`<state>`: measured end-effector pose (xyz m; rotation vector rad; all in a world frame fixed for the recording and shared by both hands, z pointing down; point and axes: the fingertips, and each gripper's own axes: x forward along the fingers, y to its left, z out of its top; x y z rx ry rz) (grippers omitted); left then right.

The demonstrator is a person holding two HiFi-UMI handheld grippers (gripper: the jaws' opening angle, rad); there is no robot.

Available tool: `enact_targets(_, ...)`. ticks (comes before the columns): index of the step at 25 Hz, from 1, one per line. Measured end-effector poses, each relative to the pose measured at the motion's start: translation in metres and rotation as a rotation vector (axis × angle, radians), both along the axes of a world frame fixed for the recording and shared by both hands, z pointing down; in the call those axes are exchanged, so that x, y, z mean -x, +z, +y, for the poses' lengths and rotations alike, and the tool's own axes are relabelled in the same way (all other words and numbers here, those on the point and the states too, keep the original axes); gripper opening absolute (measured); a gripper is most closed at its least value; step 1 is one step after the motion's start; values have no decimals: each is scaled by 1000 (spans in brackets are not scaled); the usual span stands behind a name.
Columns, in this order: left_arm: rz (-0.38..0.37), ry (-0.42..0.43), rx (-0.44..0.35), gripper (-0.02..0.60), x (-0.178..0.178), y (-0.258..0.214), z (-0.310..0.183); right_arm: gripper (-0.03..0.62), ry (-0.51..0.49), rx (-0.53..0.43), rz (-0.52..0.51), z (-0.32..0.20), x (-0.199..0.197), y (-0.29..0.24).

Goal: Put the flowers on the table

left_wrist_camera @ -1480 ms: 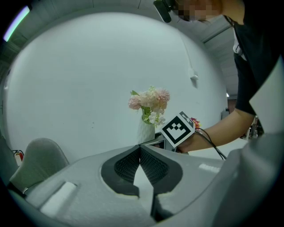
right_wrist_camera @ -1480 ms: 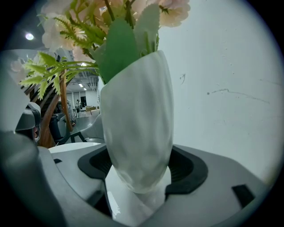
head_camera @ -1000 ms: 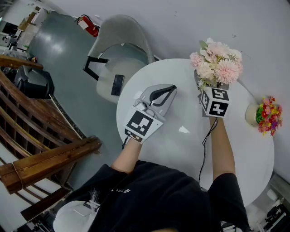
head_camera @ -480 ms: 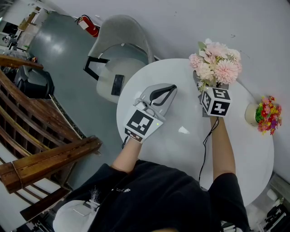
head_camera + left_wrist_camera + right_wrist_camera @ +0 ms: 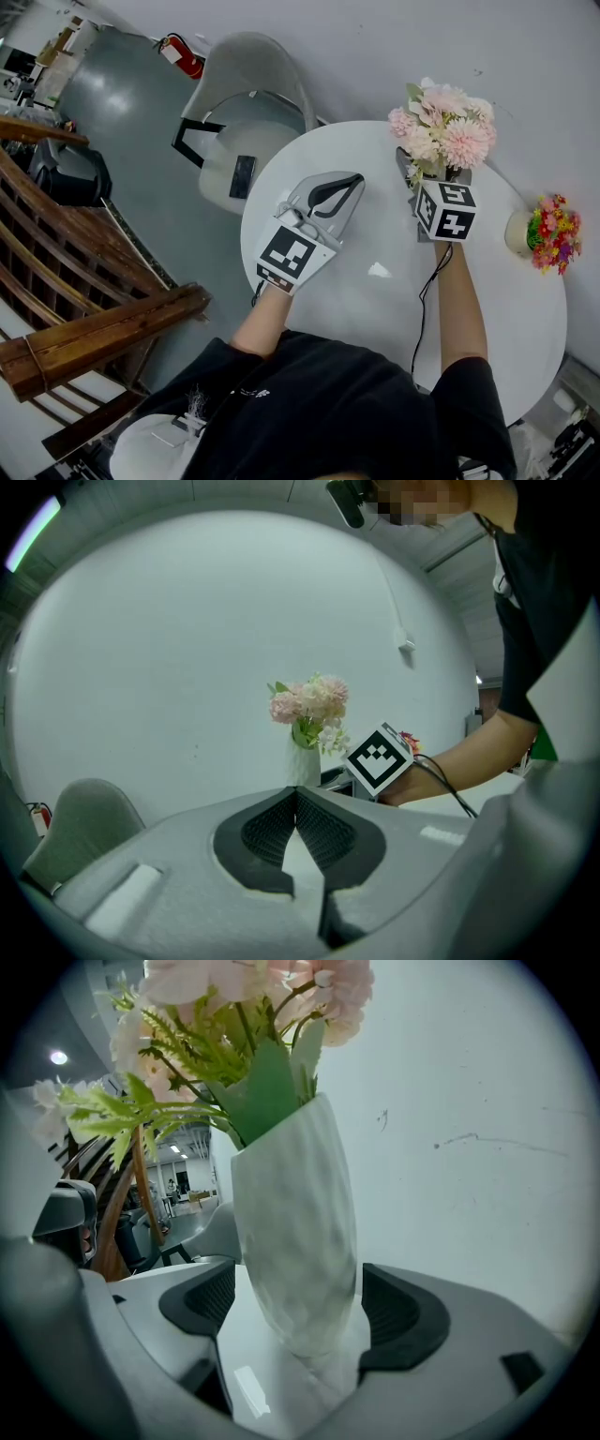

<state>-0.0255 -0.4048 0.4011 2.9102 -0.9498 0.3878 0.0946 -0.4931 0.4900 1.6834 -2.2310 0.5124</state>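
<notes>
Round white table (image 5: 375,309), right gripper (image 5: 295,1302) fingers (image 5: 392,1312) opening around white vase (image 5: 295,1222) of pink flowers (image 5: 442,131), left gripper (image 5: 296,803) fingers (image 5: 270,832) together.

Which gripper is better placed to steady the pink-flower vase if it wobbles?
Right. The right gripper straddles the vase, its fingers opening on either side; the left gripper is shut, apart across the table.

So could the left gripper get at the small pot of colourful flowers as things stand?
Probably not directly. The left gripper, fingers shut, is well to the left of the pot. The right gripper, its fingers opening around the white vase, and that forearm lie between them.
</notes>
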Motion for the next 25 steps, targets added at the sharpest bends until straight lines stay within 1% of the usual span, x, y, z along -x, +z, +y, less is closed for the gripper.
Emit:
enact_targets(5,1,0,-1,5,1,-1,3,416,-4,1,12,6,0,-1)
enact_targets(9,2,6,-9,5,0,-4,6,416,15,-3,12,11,-5,-3)
enact_targets(15,26,17,-7,5,0,-11,13,416,39,-10,9,24,-11,-11)
enact_targets(25,28,42,-14,5,-2,-17,25,414,72,-14,-27,50,-16,-19)
